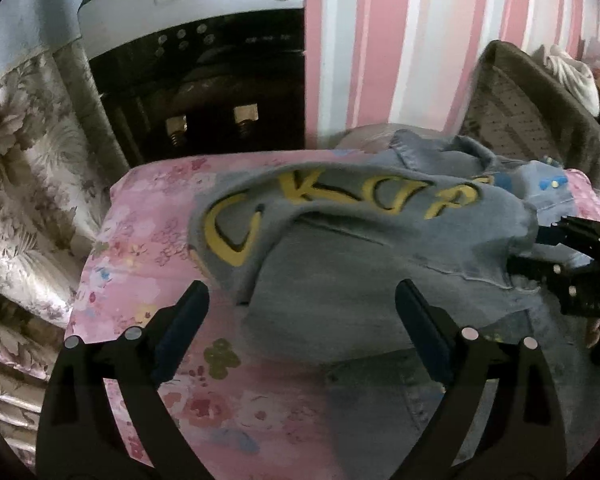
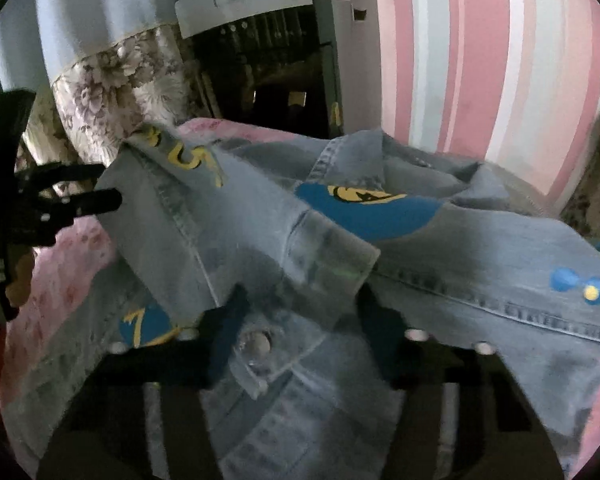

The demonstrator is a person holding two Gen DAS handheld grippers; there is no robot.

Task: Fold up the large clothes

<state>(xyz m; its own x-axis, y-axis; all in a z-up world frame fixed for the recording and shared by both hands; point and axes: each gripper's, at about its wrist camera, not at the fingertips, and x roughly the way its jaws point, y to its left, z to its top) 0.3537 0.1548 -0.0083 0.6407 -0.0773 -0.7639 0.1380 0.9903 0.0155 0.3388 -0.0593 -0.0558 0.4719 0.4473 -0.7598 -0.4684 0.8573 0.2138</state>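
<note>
Now — right tool (image 2: 300,308) gripping denim jacket (image 2: 228,232)

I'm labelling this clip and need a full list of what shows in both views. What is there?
jacket: one, faded blue denim with yellow letters and blue patches, spread on the bed
bed cover: one, pink floral, under the jacket
curtain: one, grey-brown floral, left
appliance: one, silver and black, behind the bed
wall: pink, white and grey stripes, behind
left gripper: black, fingers wide apart above the jacket's edge, nothing between them
right gripper: black, fingers at a fold of the jacket
</note>
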